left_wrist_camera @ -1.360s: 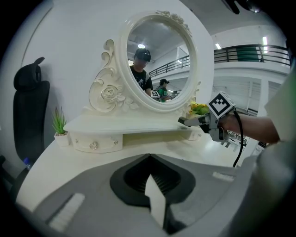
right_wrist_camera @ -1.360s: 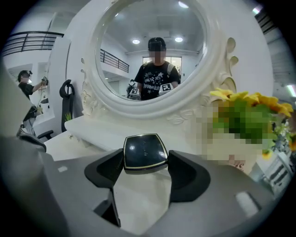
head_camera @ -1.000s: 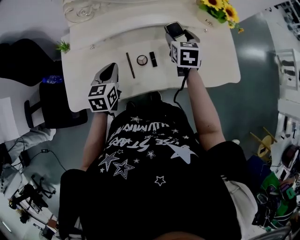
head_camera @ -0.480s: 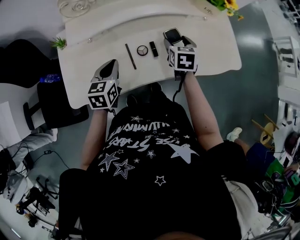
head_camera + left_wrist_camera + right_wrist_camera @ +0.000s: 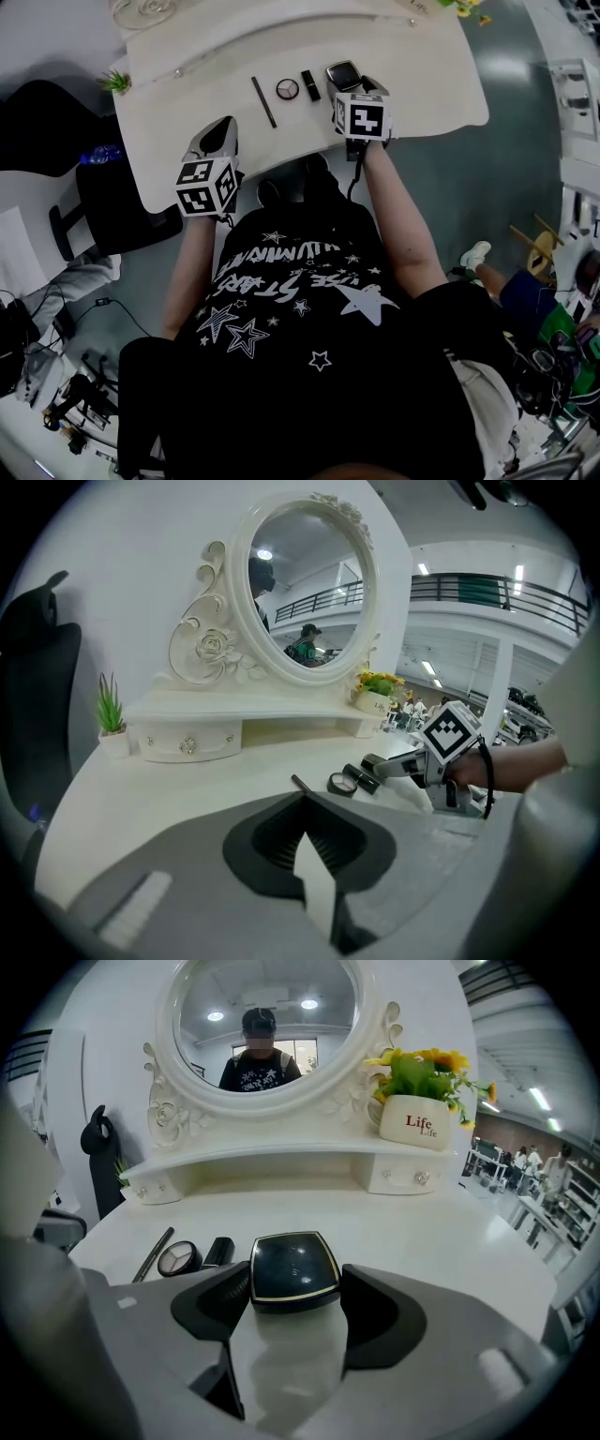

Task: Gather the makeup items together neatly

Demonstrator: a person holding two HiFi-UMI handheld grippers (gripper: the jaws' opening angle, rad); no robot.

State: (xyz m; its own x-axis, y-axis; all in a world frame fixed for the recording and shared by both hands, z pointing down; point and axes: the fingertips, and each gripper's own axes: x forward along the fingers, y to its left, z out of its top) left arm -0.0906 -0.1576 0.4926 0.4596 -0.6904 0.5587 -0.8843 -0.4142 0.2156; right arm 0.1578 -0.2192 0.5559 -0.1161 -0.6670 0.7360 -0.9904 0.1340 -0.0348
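Note:
My right gripper point(image 5: 345, 77) is shut on a black square compact point(image 5: 293, 1267), held low over the white dressing table point(image 5: 412, 103); I cannot tell whether it touches the top. Just left of it lie a black lipstick point(image 5: 310, 85), a round eyeshadow pot point(image 5: 287, 89) and a dark pencil point(image 5: 263, 101) in a row. The same row shows in the right gripper view as lipstick point(image 5: 218, 1252), pot point(image 5: 178, 1259) and pencil point(image 5: 153, 1254). My left gripper point(image 5: 223, 129) hovers near the table's front left edge, jaws together and empty, with the pencil point(image 5: 300, 785) ahead of it.
An oval mirror point(image 5: 305, 583) on a raised shelf with small drawers point(image 5: 281, 1171) stands at the back. A flower pot point(image 5: 417, 1119) sits back right and a small green plant point(image 5: 110, 714) back left. A dark chair point(image 5: 112, 202) stands left of the table.
My right gripper has carried the compact down and toward the front, from behind the row to right beside the lipstick. The left gripper has hardly moved.

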